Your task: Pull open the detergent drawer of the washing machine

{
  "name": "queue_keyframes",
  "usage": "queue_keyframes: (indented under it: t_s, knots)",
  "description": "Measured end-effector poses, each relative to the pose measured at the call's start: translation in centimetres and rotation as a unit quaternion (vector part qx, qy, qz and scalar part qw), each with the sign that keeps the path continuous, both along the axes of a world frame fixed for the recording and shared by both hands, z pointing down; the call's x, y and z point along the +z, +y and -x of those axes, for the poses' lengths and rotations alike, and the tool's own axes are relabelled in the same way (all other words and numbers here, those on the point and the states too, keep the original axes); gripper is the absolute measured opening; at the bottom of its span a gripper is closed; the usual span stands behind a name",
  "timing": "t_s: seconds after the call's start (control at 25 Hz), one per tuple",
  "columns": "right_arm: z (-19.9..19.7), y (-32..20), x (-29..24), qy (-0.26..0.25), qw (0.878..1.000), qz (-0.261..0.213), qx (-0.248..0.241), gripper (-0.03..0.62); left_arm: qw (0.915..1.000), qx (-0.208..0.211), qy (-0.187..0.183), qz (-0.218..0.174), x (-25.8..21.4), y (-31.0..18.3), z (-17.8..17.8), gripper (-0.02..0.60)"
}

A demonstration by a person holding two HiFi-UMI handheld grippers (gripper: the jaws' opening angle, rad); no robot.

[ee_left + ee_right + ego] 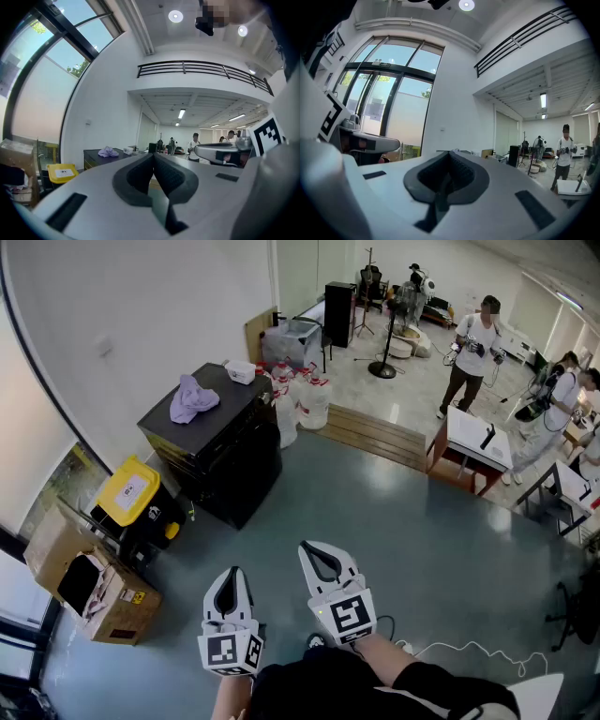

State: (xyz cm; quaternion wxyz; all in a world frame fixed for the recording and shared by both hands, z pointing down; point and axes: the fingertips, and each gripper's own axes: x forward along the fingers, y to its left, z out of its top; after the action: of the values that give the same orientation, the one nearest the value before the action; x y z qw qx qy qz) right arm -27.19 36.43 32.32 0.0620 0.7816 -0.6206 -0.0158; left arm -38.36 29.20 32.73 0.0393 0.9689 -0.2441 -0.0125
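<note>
Looking down from head height, two white tools sit close in front of the person's body, side by side above a grey-blue floor [403,521]. The left tool [233,573] has its jaws pressed fully together with nothing between them; its own view shows the dark pads [140,176] meeting in a single seam. The right tool [309,551] is likewise closed tight and empty, its pads [461,173] touching in the right gripper view. Neither tool touches anything.

A thin white cable [469,650] lies on the floor at the lower right.

To the left, an open cardboard box [127,601] holds dark and pale items that are too small to identify. Just beyond it stands a black bin with a closed yellow lid [128,490] bearing a white label.

Farther ahead on the left is a black box-shaped unit [234,465], well apart from both tools. A crumpled purple cloth [192,397] and a small white tub [241,371] rest on its top. Whether this unit is the washing machine cannot be told, and its detergent drawer cannot be made out in any view.

Behind the unit stand several white jugs [305,395] with red caps, their contents hidden, and a clear plastic storage box [292,341].

A wooden step [370,432] crosses the floor beyond, with a white table [478,442] at the right and several people [473,352] standing in the distance.
</note>
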Motion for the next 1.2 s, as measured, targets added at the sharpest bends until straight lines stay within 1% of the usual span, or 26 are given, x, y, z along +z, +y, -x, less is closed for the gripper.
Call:
queue_keyframes:
  t_s: [0.08,0.28,0.44,0.48,0.52,0.56,0.68,0.72,0.84,1.0,1.2]
  knots:
    - [-1.0,0.2,0.4,-0.001,1.0,0.005,-0.005,0.008,1.0,-0.003,0.0,0.002,0.2,0.2,-1.0,0.021]
    - [-3.1,1.5,1.4,-0.015,1.0,-0.004,-0.027,0.009,0.9999,-0.009,-0.004,0.0,0.8,1.5,-3.4,0.023]
    - [-5.1,2.0,1.9,-0.023,0.999,0.005,-0.038,0.011,0.9997,-0.008,-0.022,0.006,1.7,2.1,-5.9,0.026]
    - [-5.4,1.8,2.0,-0.025,0.999,0.005,-0.042,0.03,0.9996,-0.01,-0.027,0.007,1.8,1.9,-6.3,0.027]
    - [-5.7,1.5,2.0,-0.027,0.998,0.005,-0.048,0.053,0.9995,-0.012,-0.03,0.008,2.0,1.6,-6.6,0.036]
    - [-5.9,1.1,2.2,-0.028,0.998,0.006,-0.053,0.071,0.9993,-0.014,-0.032,0.01,2.1,1.2,-6.8,0.058]
    - [-6.3,-0.6,3.3,-0.033,0.997,0.017,-0.064,0.123,0.9988,-0.019,-0.039,0.023,2.9,-0.5,-7.2,0.177]
    - [-6.4,-1.0,3.6,-0.036,0.997,0.021,-0.066,0.143,0.9986,-0.021,-0.04,0.027,3.2,-0.9,-7.3,0.194]
    - [-7.8,-1.6,4.3,-0.042,0.997,0.025,-0.063,0.194,0.9984,-0.022,-0.041,0.033,4.1,-2.0,-8.4,0.227]
    - [-10.6,-3.9,4.7,-0.045,0.996,0.036,-0.063,0.235,0.9981,-0.012,-0.047,0.037,4.5,-4.4,-11.0,0.249]
    - [-13.4,-8.2,4.8,-0.052,0.996,0.039,-0.056,0.253,0.9978,-0.005,-0.057,0.034,4.4,-8.8,-13.5,0.25]
